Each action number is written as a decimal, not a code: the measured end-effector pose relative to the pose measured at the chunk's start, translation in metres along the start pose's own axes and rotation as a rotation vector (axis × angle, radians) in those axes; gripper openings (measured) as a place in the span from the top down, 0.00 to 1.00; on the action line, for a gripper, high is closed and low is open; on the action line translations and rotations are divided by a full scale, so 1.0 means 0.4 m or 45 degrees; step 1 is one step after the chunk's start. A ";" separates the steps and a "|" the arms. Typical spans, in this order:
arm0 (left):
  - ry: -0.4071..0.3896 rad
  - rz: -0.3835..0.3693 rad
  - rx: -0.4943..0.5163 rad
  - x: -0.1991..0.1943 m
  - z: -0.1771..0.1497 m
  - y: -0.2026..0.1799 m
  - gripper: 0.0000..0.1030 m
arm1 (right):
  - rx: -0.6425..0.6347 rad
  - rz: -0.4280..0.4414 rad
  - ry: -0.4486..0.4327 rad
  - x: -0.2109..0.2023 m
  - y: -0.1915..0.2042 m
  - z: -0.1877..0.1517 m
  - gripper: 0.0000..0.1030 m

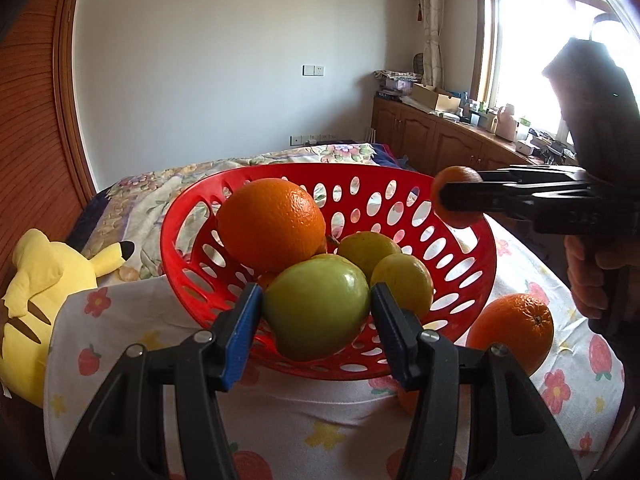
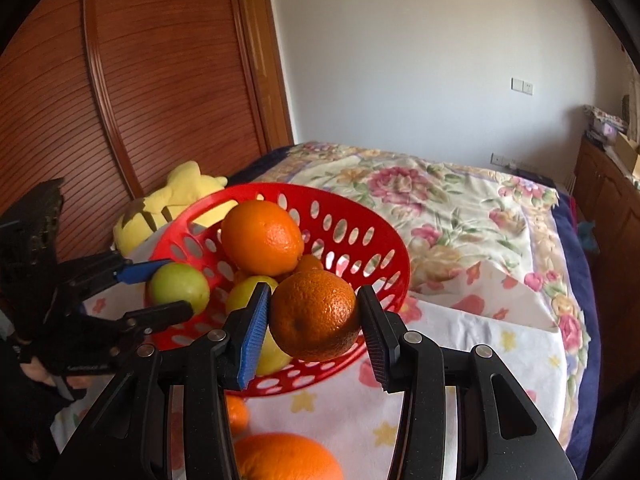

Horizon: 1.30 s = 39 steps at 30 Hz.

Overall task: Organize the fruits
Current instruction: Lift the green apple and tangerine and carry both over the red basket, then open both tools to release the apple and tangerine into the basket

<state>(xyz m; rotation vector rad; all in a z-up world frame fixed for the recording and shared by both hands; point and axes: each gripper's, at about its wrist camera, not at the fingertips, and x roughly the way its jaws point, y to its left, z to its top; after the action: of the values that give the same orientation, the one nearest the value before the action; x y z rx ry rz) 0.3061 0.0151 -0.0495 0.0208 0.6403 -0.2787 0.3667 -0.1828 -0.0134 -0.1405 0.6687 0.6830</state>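
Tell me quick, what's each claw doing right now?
Left gripper: closed on a green apple.
Right gripper: closed on a small orange.

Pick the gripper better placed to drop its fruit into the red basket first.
Left. The left gripper holds the green apple just over the near rim of the red basket. The right gripper holds its orange at the rim's edge; a closer call.

A white wall [image 1: 224, 40] is seen beyond the tongs, with a slatted wooden wardrobe [image 2: 132, 80] to their left. A bright window [image 1: 552, 32] and low wooden cabinets [image 1: 436, 140] are set to the right. A floral bedspread [image 2: 452, 208] is spread ahead.
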 end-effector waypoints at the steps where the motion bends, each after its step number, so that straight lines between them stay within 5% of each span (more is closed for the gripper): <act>1: -0.001 0.001 0.001 -0.001 -0.001 -0.001 0.47 | -0.004 0.000 0.008 0.009 0.000 0.003 0.56; 14: -0.004 0.002 0.009 0.001 -0.003 -0.006 0.46 | -0.098 -0.052 0.091 0.091 0.013 0.023 0.56; 39: -0.026 0.011 -0.003 -0.006 0.004 0.001 0.46 | -0.093 -0.033 0.092 0.087 0.018 0.019 0.52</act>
<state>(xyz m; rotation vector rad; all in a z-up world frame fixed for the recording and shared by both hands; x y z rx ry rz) 0.3052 0.0158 -0.0467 0.0184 0.6204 -0.2694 0.3863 -0.1560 -0.0281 -0.2420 0.7100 0.6804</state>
